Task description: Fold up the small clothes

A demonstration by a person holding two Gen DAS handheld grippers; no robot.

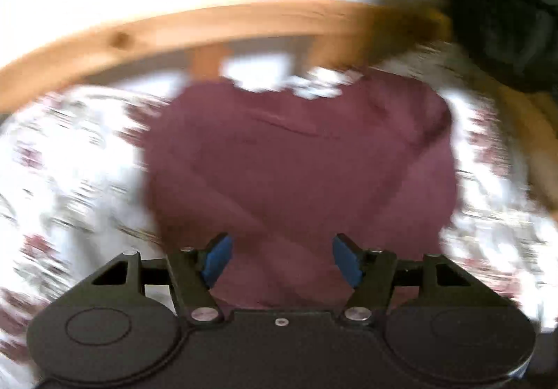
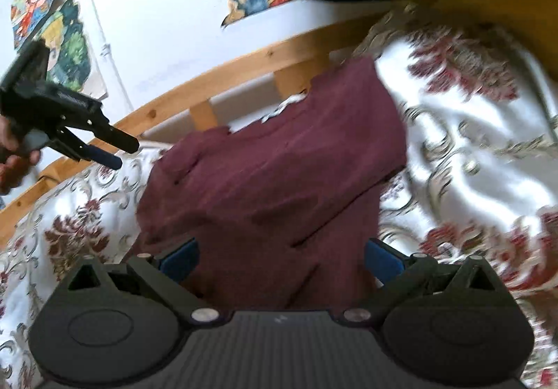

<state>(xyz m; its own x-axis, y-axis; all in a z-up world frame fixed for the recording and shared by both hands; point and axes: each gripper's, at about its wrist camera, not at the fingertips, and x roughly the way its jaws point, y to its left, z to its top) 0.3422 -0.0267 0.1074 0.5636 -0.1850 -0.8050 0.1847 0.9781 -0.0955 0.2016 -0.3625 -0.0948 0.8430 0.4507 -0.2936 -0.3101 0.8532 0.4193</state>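
Blue pads of the left gripper (image 1: 280, 261) stand apart, nothing pinched between them, with the maroon garment (image 1: 300, 162) lying below and beyond. The right gripper (image 2: 280, 261) also has its jaws spread wide and holds nothing, hanging over the garment's near hem. The garment lies on the floral bedspread (image 2: 470, 131), partly folded, its far end close to the wooden bed rail (image 1: 209, 22) at the bedspread's far edge. Its long axis appears to run from the near side of the bed toward that rail, with what looks like the neckline pointing at the rail, though blur makes this uncertain.

Judging from here, the main risk is the loose fold slipping open, since neither gripper pins it. A pad catching only the top layer could drag the stack askew, and the satiny bedspread may bunch underneath and spoil the crease.
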